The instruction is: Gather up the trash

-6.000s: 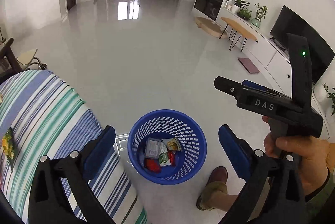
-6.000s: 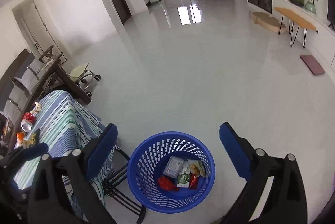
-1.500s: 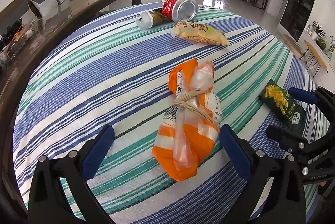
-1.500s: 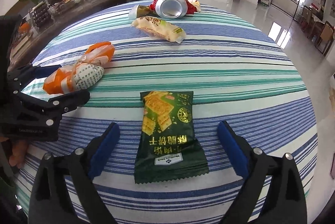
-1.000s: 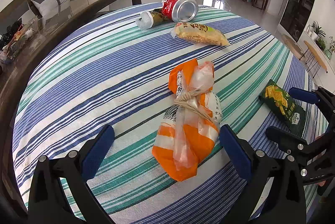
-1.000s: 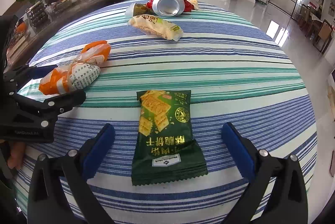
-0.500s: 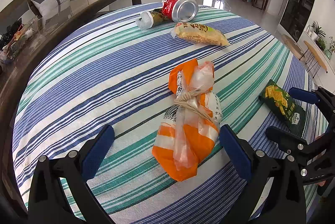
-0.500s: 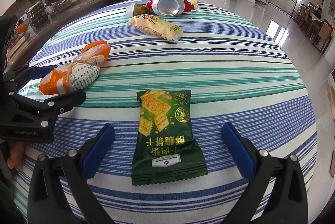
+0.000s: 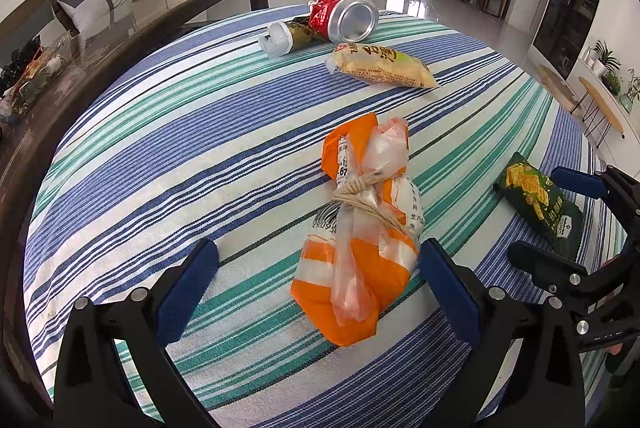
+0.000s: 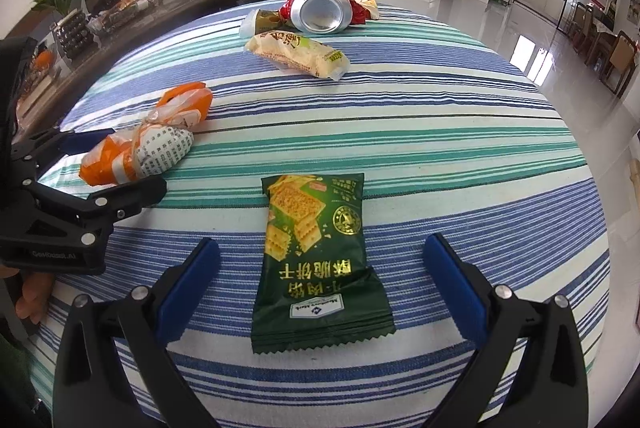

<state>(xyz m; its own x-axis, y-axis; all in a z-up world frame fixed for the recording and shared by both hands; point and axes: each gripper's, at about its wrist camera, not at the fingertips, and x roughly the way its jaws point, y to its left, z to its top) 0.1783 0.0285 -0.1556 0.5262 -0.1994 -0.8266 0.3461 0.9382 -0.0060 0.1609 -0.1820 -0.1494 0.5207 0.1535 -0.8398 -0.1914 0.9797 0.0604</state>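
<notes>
A green cracker packet (image 10: 316,260) lies on the striped tablecloth (image 10: 460,132) between wide-apart jaws.

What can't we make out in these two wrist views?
- Red wrapper: right wrist, mostly hidden behind the can.
- Small wrapper: left wrist, its far end covered by the can.
- Green packet: left wrist, near end cut by the right gripper.
- Orange bag: right wrist, its lower edge hidden by a left gripper finger.
- Bin: in neither view.

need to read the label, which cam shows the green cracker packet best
The right wrist view: the green cracker packet lies flat, whole and centred between the open right gripper fingers. The left wrist view shows it small and foreshortened near the edge.
</notes>
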